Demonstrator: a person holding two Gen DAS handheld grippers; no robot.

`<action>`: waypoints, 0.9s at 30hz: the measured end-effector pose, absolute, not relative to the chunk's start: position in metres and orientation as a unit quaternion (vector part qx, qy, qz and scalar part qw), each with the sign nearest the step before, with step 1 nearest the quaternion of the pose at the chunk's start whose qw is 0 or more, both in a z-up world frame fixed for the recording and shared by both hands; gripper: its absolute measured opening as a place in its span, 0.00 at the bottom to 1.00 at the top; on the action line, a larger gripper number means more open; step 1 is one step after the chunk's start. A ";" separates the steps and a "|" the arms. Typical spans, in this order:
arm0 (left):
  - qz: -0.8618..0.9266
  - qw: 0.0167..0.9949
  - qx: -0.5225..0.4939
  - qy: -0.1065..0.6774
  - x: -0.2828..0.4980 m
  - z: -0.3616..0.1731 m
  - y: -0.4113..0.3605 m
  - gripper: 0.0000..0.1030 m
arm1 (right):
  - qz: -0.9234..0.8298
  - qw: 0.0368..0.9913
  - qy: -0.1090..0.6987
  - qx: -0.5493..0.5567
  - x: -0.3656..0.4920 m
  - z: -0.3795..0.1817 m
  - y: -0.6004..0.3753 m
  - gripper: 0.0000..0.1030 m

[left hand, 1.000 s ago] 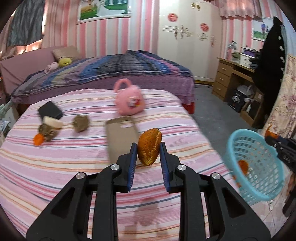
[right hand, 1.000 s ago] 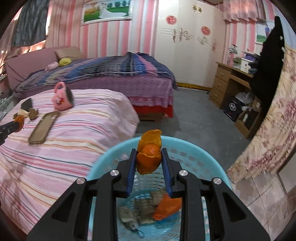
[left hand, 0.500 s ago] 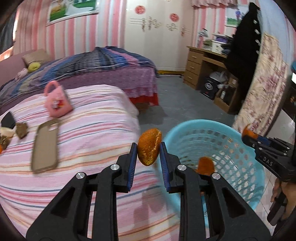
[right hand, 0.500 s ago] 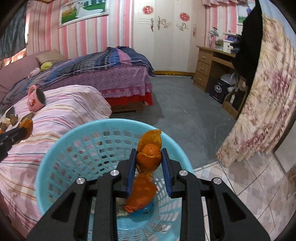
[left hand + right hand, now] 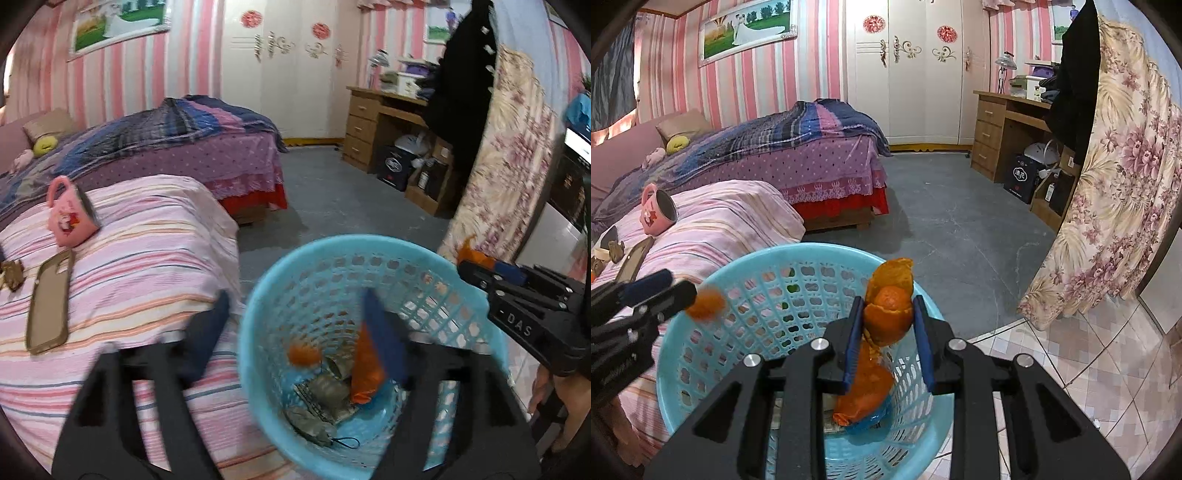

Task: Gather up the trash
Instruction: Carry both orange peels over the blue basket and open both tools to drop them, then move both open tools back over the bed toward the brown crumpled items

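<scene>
My left gripper (image 5: 295,328) is spread wide over the blue basket (image 5: 280,280), and a blurred orange piece (image 5: 303,355) sits in mid-air between its fingers, above the crumpled wrappers (image 5: 325,398) at the bottom. My right gripper (image 5: 888,317) pinches a peeled orange rind (image 5: 888,314) above the basket's near rim. On the striped bed (image 5: 147,236) lie a pink mug (image 5: 70,218) and a phone case (image 5: 50,302).
</scene>
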State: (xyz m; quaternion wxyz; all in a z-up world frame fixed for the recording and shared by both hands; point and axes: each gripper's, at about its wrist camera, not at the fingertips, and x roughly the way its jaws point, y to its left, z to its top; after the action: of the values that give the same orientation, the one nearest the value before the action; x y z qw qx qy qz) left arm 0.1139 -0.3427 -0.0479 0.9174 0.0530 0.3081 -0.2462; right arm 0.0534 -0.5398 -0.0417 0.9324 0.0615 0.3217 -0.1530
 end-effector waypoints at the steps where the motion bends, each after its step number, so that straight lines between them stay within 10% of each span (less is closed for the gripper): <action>1: -0.242 0.919 0.051 0.306 0.115 -0.047 -0.338 0.84 | -0.153 0.932 0.322 0.061 0.054 -0.041 -0.539 0.26; 9: -0.195 0.932 0.051 0.303 0.130 -0.039 -0.304 0.94 | -0.154 0.934 0.319 0.051 0.058 -0.039 -0.529 0.28; 13: -0.175 0.935 0.043 0.304 0.135 -0.037 -0.287 0.94 | -0.154 0.933 0.320 0.052 0.061 -0.038 -0.523 0.64; 27: -0.117 0.946 0.034 0.301 0.139 -0.033 -0.216 0.95 | -0.157 0.933 0.320 0.035 0.077 -0.030 -0.488 0.85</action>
State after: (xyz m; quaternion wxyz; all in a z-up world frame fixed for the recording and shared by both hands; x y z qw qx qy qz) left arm 0.1392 -0.2158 -0.0326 0.9457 0.0344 0.3010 -0.1174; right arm 0.0770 -0.4884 -0.0301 0.9334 0.0349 0.3205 -0.1575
